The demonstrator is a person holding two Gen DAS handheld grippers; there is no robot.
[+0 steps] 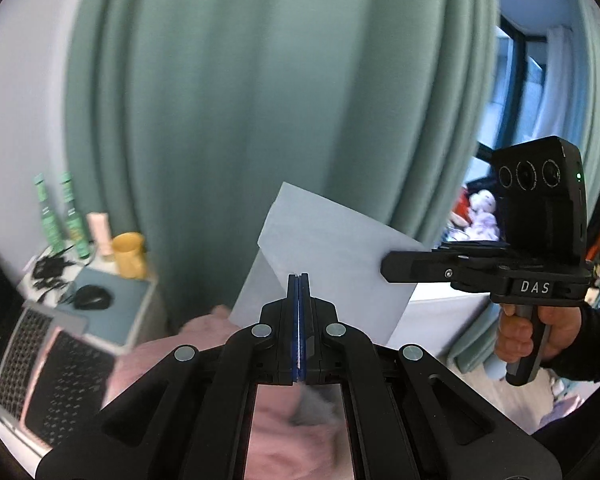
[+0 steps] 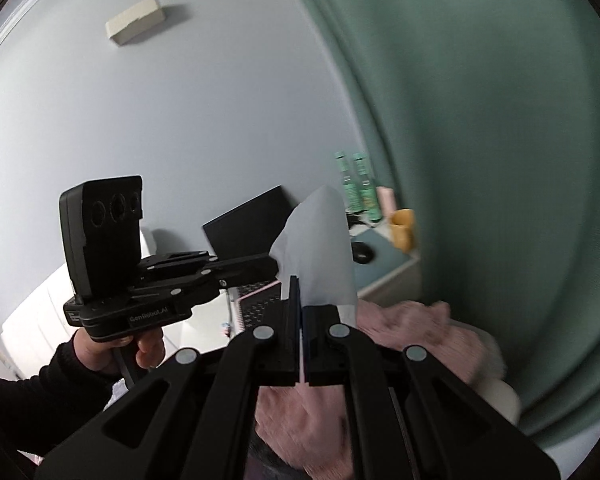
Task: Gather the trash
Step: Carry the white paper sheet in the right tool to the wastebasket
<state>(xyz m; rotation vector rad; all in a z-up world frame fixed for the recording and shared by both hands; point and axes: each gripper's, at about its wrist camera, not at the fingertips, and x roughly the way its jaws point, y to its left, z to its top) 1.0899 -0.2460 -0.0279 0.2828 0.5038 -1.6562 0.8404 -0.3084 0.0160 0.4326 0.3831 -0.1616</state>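
Note:
A sheet of white paper [image 1: 332,256] is held up in the air in front of the green curtain. My left gripper [image 1: 299,280] is shut on its lower edge. My right gripper [image 1: 386,266] comes in from the right and is shut on the paper's right edge. In the right wrist view the paper [image 2: 320,248] stands up from my right gripper [image 2: 300,284], which is shut on it, and my left gripper [image 2: 274,266] grips it from the left.
A green curtain [image 1: 284,100] hangs behind. A desk at lower left holds a laptop [image 1: 48,356], a black mouse [image 1: 92,296], a yellow cup [image 1: 130,254] and green bottles [image 1: 72,216]. Pink fabric [image 2: 416,344] lies below the grippers. A window [image 1: 520,92] is at the right.

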